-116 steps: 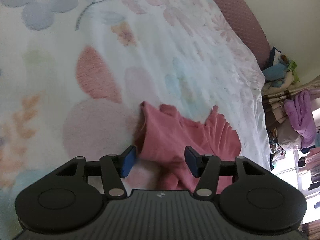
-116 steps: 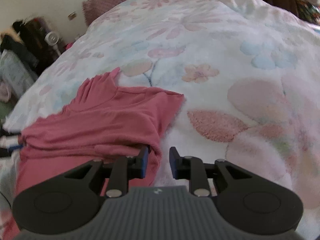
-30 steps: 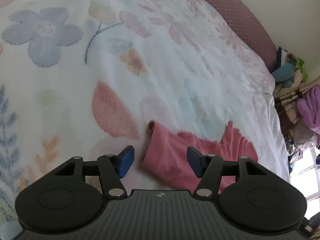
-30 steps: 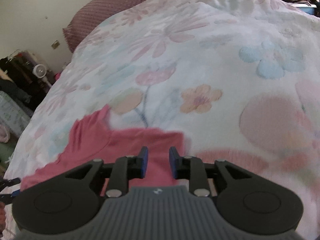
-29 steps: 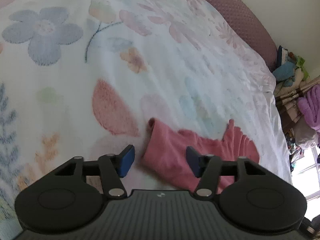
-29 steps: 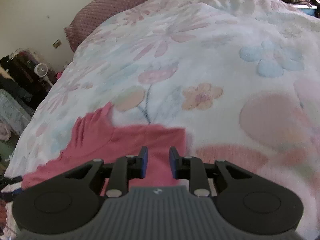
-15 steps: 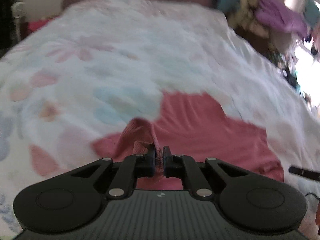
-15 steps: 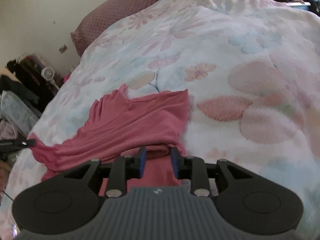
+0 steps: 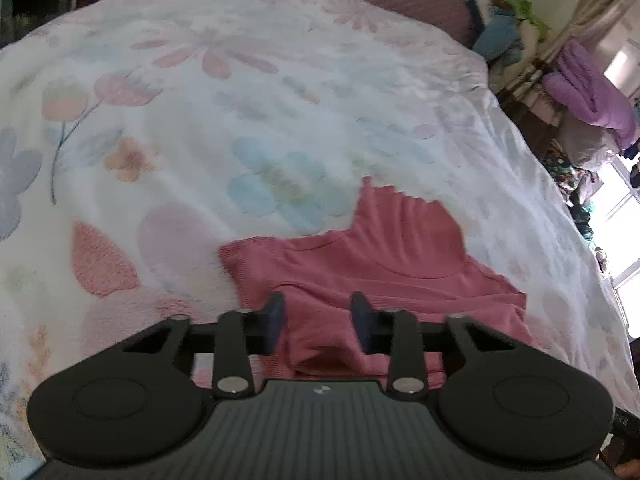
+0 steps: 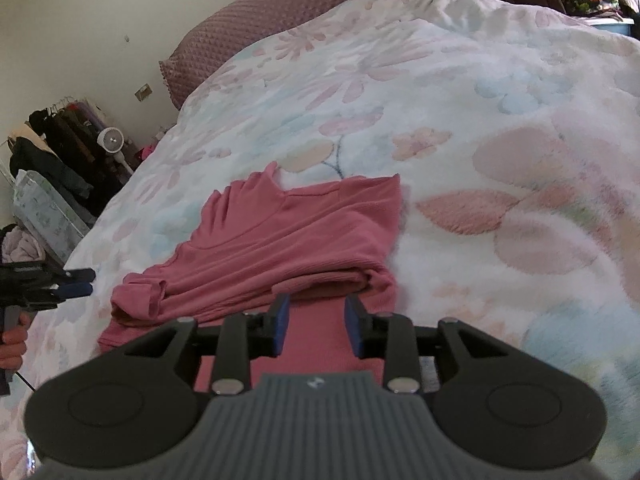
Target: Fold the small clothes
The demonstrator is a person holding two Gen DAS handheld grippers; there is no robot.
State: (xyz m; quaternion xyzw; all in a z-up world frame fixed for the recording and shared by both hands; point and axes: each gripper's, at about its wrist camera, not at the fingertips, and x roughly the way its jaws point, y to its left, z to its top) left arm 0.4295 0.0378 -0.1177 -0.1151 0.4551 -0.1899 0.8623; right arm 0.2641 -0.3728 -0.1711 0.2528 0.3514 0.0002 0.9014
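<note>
A small pink top [image 9: 384, 264] lies on the flowered bedspread [image 9: 240, 100], its upper part doubled over the lower part. My left gripper [image 9: 318, 320] hovers over the top's near edge. Its jaws are opening and the blue pads [image 9: 276, 314] stand clear of the cloth below. In the right wrist view the pink top [image 10: 288, 240] shows a folded edge just ahead of my right gripper [image 10: 316, 320]. Those jaws are opening too, with cloth beneath them but none pinched. The left gripper [image 10: 76, 282] and the hand [image 10: 12, 344] holding it show at that view's far left.
A mauve pillow [image 10: 256, 12] lies at the head of the bed. Beside the bed stand a rack of dark clothes [image 10: 60, 144] and a small white fan [image 10: 112, 140]. On the other side are a purple bundle [image 9: 588, 92], piled items and a bright window.
Half a second ago my left gripper was shut on a fold of the pink top; now it has let go and drawn back. The right gripper's jaws stand slightly wider, and the top lies folded.
</note>
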